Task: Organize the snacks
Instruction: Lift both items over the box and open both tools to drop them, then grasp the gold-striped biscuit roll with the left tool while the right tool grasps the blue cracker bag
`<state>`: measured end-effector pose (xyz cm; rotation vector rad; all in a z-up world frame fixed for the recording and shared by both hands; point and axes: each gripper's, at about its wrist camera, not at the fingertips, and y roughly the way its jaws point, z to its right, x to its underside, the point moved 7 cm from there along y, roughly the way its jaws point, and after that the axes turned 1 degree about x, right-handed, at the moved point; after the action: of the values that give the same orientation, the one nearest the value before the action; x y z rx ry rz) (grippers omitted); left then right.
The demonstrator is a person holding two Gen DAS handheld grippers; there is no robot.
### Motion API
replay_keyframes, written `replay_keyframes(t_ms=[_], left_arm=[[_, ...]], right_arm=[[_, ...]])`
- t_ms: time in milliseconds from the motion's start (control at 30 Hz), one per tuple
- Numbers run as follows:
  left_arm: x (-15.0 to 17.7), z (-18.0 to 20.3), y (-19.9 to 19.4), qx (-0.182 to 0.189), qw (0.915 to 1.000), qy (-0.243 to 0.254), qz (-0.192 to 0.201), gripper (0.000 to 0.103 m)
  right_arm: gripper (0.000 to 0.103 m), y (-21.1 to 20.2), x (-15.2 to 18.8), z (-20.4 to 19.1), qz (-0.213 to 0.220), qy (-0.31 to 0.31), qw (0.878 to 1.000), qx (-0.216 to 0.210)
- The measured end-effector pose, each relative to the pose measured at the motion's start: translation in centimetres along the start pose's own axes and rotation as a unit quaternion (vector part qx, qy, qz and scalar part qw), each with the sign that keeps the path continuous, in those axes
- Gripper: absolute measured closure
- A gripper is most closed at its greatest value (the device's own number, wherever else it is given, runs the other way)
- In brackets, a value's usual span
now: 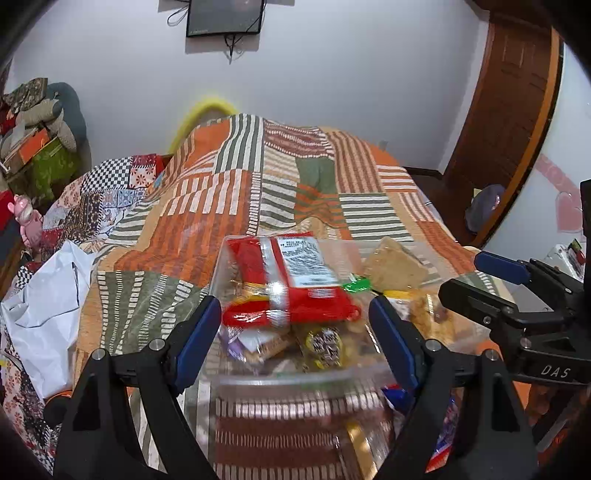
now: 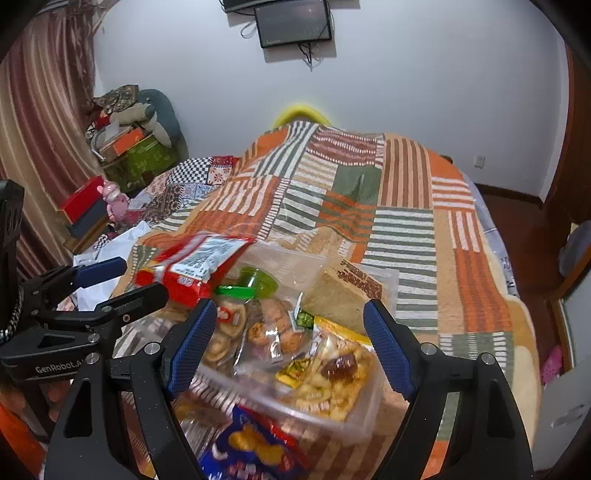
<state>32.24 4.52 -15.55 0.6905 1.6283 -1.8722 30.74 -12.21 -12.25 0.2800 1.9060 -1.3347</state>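
A clear plastic box (image 1: pixel 295 374) (image 2: pixel 280 400) full of wrapped snacks rests on the patchwork quilt (image 1: pixel 236 192). A red packet (image 1: pixel 295 273) (image 2: pixel 192 269) lies on top of its left part, label side up. Beside it are a green cup (image 2: pixel 255 282), a tan block-shaped pack (image 2: pixel 343 291) and a bag of fried snacks (image 2: pixel 332 380). A blue packet (image 2: pixel 258 446) lies outside the box, nearer me. My left gripper (image 1: pixel 291 301) (image 2: pixel 133 278) hovers open above the red packet, touching nothing. My right gripper (image 2: pixel 289 304) (image 1: pixel 476 277) hovers open above the box's right part, holding nothing.
A white plastic bag (image 1: pixel 48 306) lies on the quilt left of the box. Stacked boxes and cushions (image 2: pixel 129 140) and a pink toy (image 2: pixel 112 201) stand at the far left. A wooden door (image 1: pixel 509 110) is on the right, a dark screen (image 2: pixel 293 22) on the wall.
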Motion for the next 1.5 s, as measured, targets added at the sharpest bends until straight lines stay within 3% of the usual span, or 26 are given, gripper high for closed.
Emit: replay_keyframes(t_ms=[200,500,900,1167,1500], left_arm=[[1.3,0.7,-2.1,0.003,1.0,0.005,-0.002,0.02],[5.5,1.6,-3.1,0.011,0.9993,0.006,-0.036,0.02],[11.0,2.5,-2.8,0.021,0.9968,0.009,-0.077,0.02],[12.2,1.7,-2.1,0.013,0.9961,0.006,-0.087,0.02],[13.2,4.0,-0.4,0.039,0.9929,0.019,-0.111,0.02]], right_arm=[[0.023,-2.4,0.8,-0.5,0.013,-0.012,1.0,0.0],[0.021,-4.7,3.0,-0.4,0.018,-0.019,1.0,-0.001],[0.019,-1.5,8.4,-1.5,-0.05,-0.027,0.998,-0.013],[0.019,1.4,10.7,-2.3,-0.098,-0.038,0.994,-0.008],[0.021,0.9,12.5,-0.3,-0.116,-0.025,0.993,-0.008]])
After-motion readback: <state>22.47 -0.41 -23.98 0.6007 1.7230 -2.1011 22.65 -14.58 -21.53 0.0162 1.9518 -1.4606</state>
